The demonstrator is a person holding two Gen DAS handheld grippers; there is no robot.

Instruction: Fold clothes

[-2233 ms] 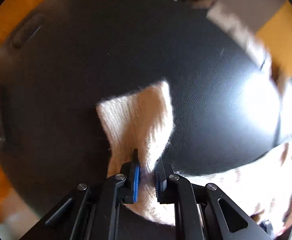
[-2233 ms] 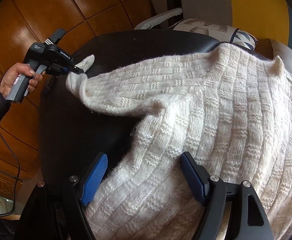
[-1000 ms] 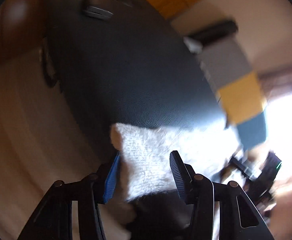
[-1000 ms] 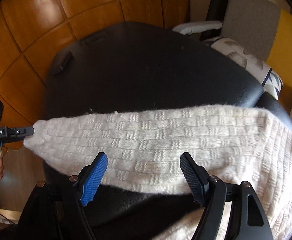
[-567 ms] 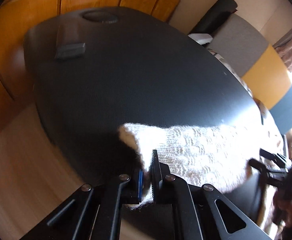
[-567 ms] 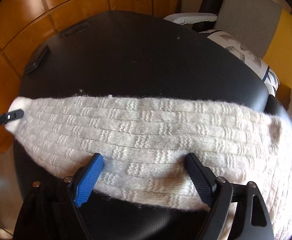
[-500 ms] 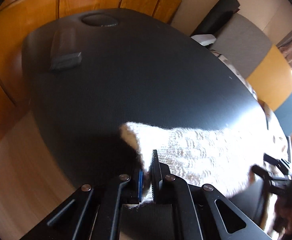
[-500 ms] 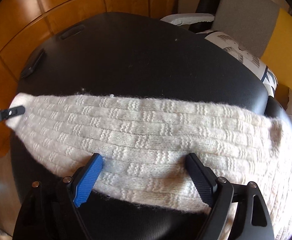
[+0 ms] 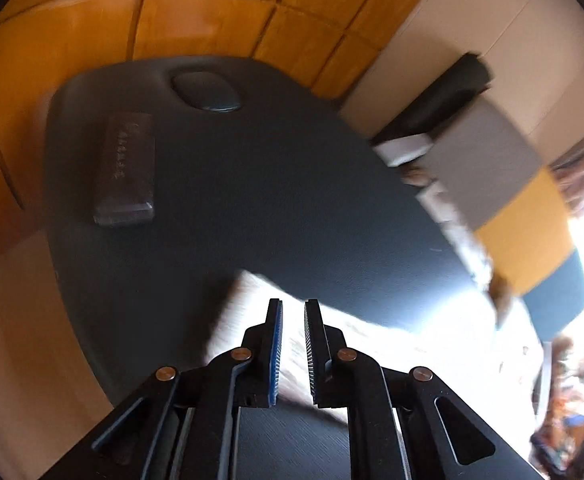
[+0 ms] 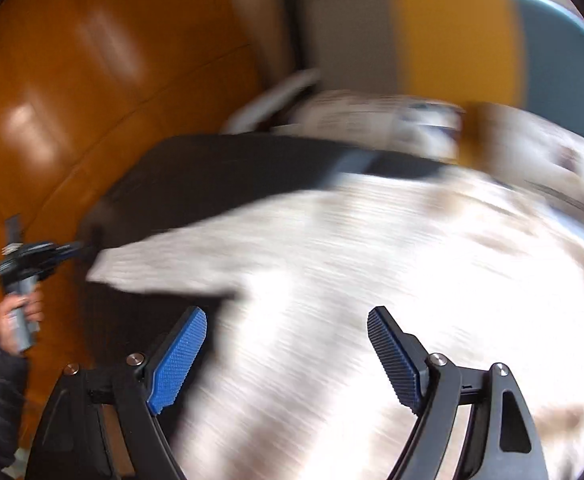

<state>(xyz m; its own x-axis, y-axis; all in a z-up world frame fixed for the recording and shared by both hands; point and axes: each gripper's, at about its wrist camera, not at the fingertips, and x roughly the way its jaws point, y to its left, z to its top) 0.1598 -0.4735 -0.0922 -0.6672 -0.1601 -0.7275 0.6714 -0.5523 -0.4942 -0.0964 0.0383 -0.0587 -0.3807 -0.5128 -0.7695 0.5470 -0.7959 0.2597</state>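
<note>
Jaws of the left gripper [image 9: 292, 344] are standing at a narrow slit and opening, a strip of the cream sweater [image 10: 331, 280] showing in the gap; the blurred view is not letting me say whether the pads are pinching it. Jaws of the right gripper [image 10: 288, 356] are standing wide and closing, nothing gripped, the knit lying below them.

Sweater is sprawling across the black worktop [image 9: 252, 200], one sleeve [image 9: 244, 300] stretching toward the left gripper.

Handling, as I judge: soft, limp, light, fuzzy knit, stretching and sagging if lifted by one point. Best taken at cuff, shoulder seam or hem, thick edges.

Count: one sweater, two grippers, one dark flat block [image 9: 126, 168] on the worktop.
</note>
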